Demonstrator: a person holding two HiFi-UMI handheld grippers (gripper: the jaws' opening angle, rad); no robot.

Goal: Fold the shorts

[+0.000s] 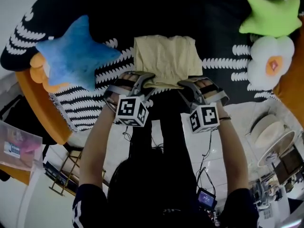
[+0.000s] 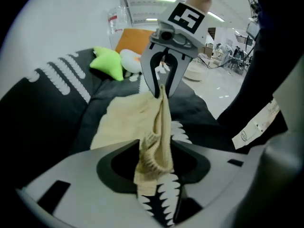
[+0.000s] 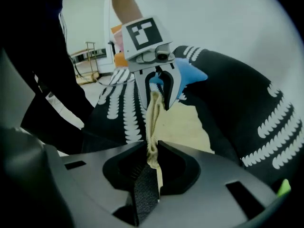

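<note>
Two grippers of grey moulded plastic, each topped by a cube with black-and-white square markers, are held over the near edge of a black blanket (image 1: pixel 223 32) printed with rows of white feather shapes. The blanket is draped over an orange-rimmed base (image 1: pixel 40 110).

Three plush cushions are set on the blanket. A blue star cushion (image 1: pixel 76 53) lies towards its left edge. A green star cushion (image 1: pixel 273 15) sits at its far right corner, with a white flower cushion (image 1: pixel 268 63) with an orange centre just beside it. A pale tiled floor (image 1: pixel 118 151) is seen below the blanket's near edge, and a wooden rack (image 1: pixel 66 175) stands on it at the left. Ceiling strip lights and distant desks are shown in the left gripper view.

The shorts (image 1: pixel 166 61) are made of soft pale-yellow cloth and are laid flat as a roughly square, doubled shape at the middle of the blanket, close to its near edge. Their near hem is raised at both corners. The right gripper (image 1: pixel 187 83) is clamped on one corner, with the cloth pinched into a thin vertical strip between its ribbed pads. The jaws of the left gripper (image 1: pixel 142 81) are parted. The gathered, ribbed waistband is draped between them against one pad, and the white saw-tooth edge of the other pad is left bare.
</note>
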